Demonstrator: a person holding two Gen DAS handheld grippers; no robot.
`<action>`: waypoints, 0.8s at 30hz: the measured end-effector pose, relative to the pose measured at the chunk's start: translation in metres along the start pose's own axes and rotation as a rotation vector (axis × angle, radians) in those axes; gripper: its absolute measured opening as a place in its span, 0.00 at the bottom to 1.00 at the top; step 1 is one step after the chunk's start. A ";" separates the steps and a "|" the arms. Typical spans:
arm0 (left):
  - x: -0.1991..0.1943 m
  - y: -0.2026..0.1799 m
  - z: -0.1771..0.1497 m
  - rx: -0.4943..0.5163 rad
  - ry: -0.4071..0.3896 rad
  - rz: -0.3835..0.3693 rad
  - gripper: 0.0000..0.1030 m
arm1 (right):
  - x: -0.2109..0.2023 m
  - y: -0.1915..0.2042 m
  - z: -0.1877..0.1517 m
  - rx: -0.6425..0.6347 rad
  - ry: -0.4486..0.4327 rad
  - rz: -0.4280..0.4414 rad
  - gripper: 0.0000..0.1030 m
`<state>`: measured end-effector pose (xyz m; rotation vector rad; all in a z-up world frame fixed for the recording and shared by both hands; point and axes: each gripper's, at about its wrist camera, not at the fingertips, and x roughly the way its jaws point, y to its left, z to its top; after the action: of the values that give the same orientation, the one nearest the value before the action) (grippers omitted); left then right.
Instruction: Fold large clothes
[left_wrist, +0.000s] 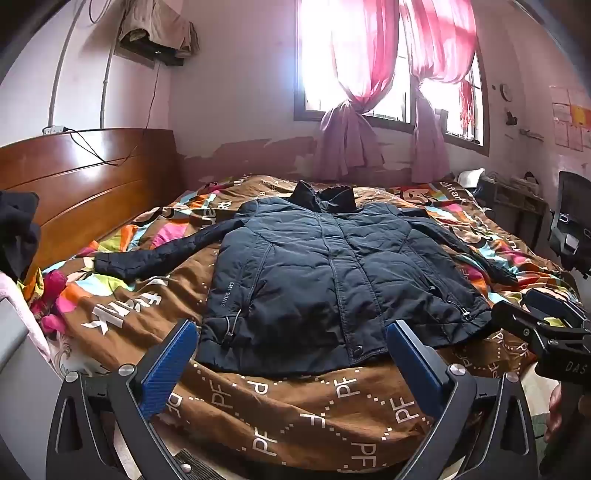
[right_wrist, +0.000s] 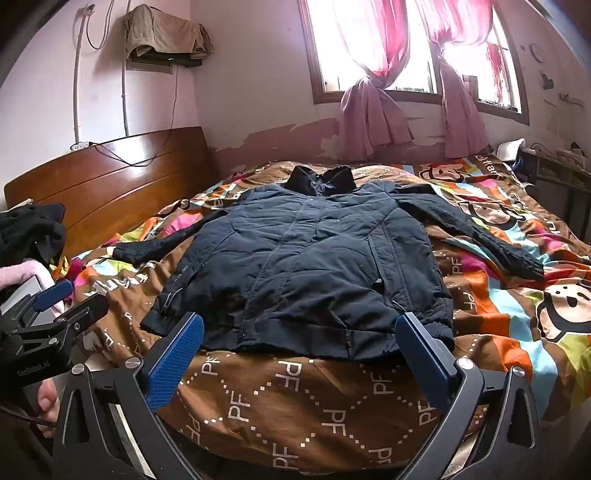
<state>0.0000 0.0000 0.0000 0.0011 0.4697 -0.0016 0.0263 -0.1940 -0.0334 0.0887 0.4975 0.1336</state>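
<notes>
Jacket (left_wrist: 325, 273): one, dark navy, spread flat at frame centre on the bed, sleeves out.
Left hand-held gripper (left_wrist: 291, 365): one, jaws wide apart, empty, lower frame.
Right hand-held gripper (right_wrist: 301, 356): one, likewise.
Bedspread (right_wrist: 332, 413): one, patterned.
Curtains (left_wrist: 354, 110): two, pink, upper right.

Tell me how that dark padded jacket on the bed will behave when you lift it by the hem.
The dark padded jacket will probably sag and drape, since its sleeves lie limp across the quilt. Its puffy quilting suggests it is bulky but fairly light. The smooth shell may slip between the pads.
</notes>
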 end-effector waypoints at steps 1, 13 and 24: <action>0.000 0.000 0.000 -0.003 0.003 -0.001 1.00 | 0.000 0.000 0.000 0.000 0.000 0.000 0.99; 0.000 0.000 0.000 -0.004 0.001 -0.003 1.00 | 0.001 -0.001 -0.001 0.001 0.002 -0.001 0.99; 0.000 0.000 0.000 -0.003 -0.001 -0.001 1.00 | 0.001 -0.002 -0.002 0.003 0.003 0.000 0.99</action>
<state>0.0001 0.0002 0.0000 -0.0017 0.4688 -0.0019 0.0265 -0.1953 -0.0359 0.0917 0.5010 0.1329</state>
